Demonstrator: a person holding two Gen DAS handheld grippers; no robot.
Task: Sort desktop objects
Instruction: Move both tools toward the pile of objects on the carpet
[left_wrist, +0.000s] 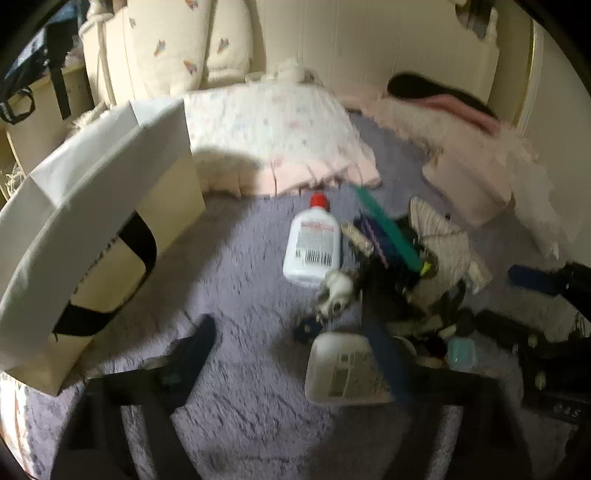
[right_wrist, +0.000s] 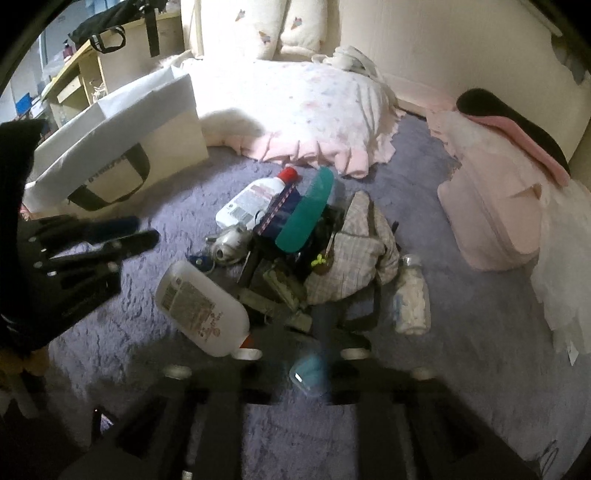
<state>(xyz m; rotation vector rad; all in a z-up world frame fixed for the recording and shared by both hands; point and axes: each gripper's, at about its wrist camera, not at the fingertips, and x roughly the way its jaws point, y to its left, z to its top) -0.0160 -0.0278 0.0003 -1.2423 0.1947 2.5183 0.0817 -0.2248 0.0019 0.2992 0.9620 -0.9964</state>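
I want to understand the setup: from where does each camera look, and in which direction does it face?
Left wrist: sits on the left gripper, tilted down at the lilac rug; its dark fingers show.
Right wrist: sits on the right gripper, tilted down at the clutter; the left gripper shows at left.
Shared: red-capped white bottle, white paper bag.

A red-capped white bottle (left_wrist: 313, 243) lies on purple carpet (left_wrist: 236, 295) beside clutter.

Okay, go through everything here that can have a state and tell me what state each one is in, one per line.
Left gripper: open, holding nothing.
Right gripper: open, blurred, nothing clearly held.
Paper bag: lying on its side.
Red-capped bottle: capped, lying flat.
Large white bottle: lying on its side.
Clear jar: lying down, full of white pieces.
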